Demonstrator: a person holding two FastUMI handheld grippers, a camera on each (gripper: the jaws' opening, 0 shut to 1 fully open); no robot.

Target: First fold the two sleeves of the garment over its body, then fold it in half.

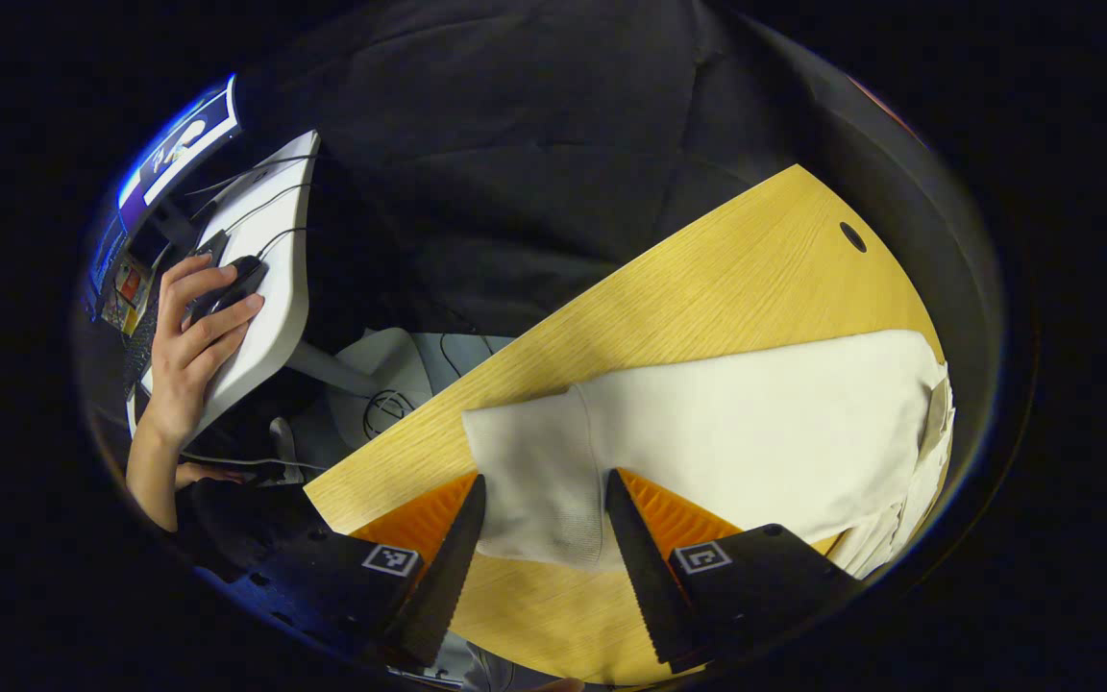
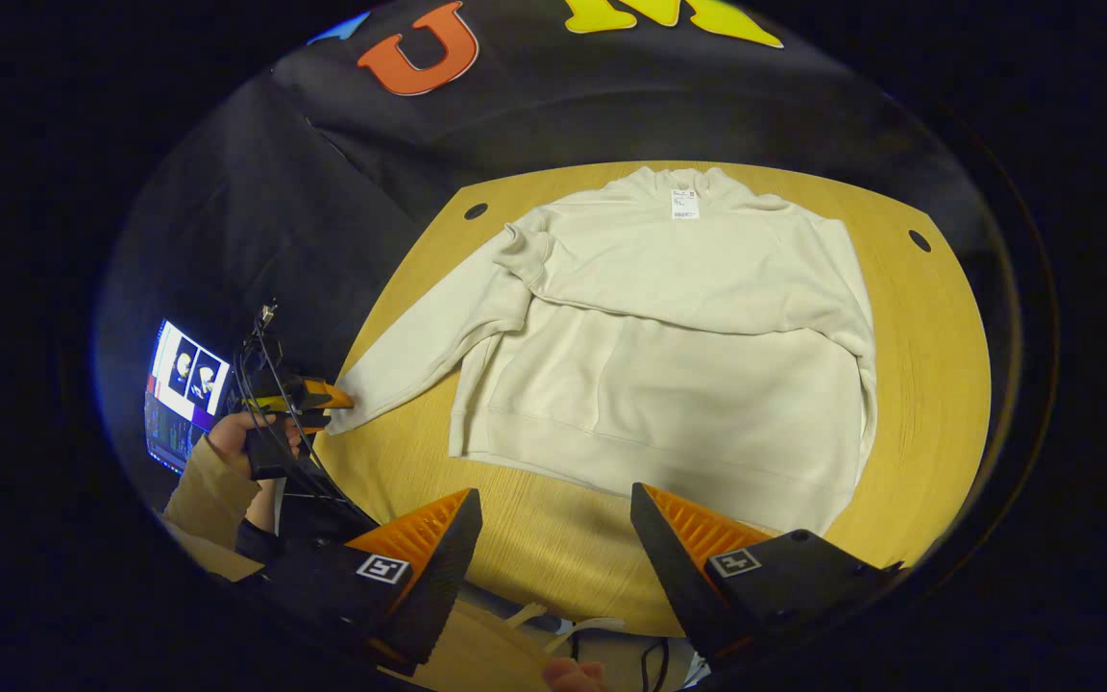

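Wooden table [image 2: 938,384] under a cream sweatshirt [image 2: 688,384], black cloth behind; both tools, left [image 1: 544,538] and right [image 2: 553,548], spread apart.

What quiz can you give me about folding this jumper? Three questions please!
1. True or false: both sleeves of the sweatshirt are already folded over its body.
2. Pick one: what lies between the open fingers of the left claw? A) the collar B) the sleeve cuff C) a sock
3. Fill the gap: the sweatshirt lies on a wooden ____.

Key
1. False. One sleeve is folded across; the other sleeve stretches out sideways.
2. B
3. table
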